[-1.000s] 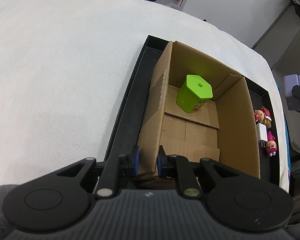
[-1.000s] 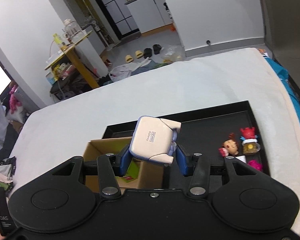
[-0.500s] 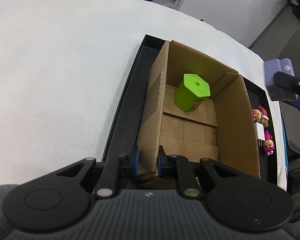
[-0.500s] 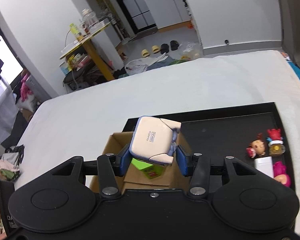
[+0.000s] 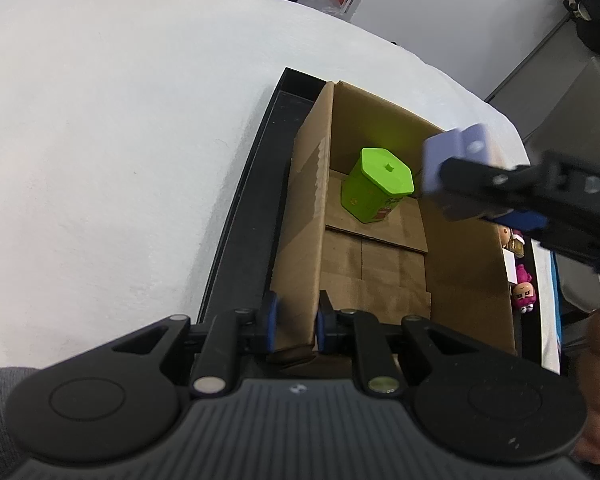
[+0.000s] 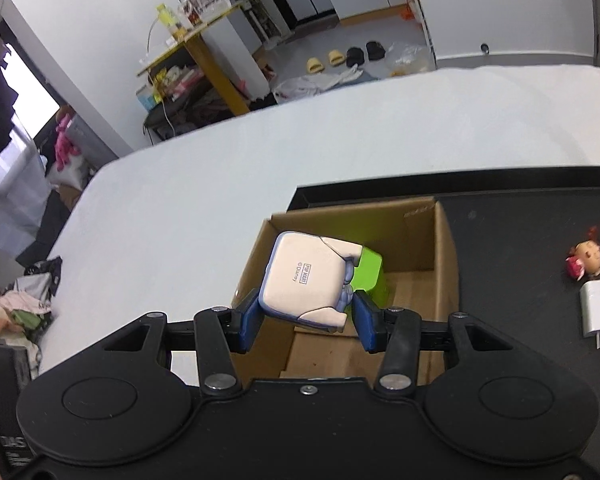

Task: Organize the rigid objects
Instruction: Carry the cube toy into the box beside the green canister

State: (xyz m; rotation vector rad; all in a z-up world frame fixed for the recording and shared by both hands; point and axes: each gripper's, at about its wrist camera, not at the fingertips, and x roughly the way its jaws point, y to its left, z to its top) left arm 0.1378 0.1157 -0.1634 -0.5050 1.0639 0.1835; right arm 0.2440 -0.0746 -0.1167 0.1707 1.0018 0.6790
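Observation:
An open cardboard box [image 5: 466,256] stands on a black tray [image 5: 244,216] on the white bed. A green hexagonal container [image 5: 376,186] lies inside it, also visible in the right wrist view [image 6: 370,276]. My left gripper [image 5: 296,326] is shut on the box's near left wall. My right gripper [image 6: 306,320] is shut on a lilac and cream toy figure [image 6: 308,280], held above the box's opening. In the left wrist view the toy [image 5: 456,160] hangs over the box's right side.
Small dolls [image 6: 584,260] and a white charger plug [image 6: 598,312] lie on the tray right of the box; the dolls also show in the left wrist view [image 5: 524,292]. The white bed cover [image 5: 120,152] spreads to the left. Room furniture and slippers lie beyond the bed.
My right gripper has carried the toy figure leftward from beside the box to over its opening. My left gripper has kept its hold on the box wall.

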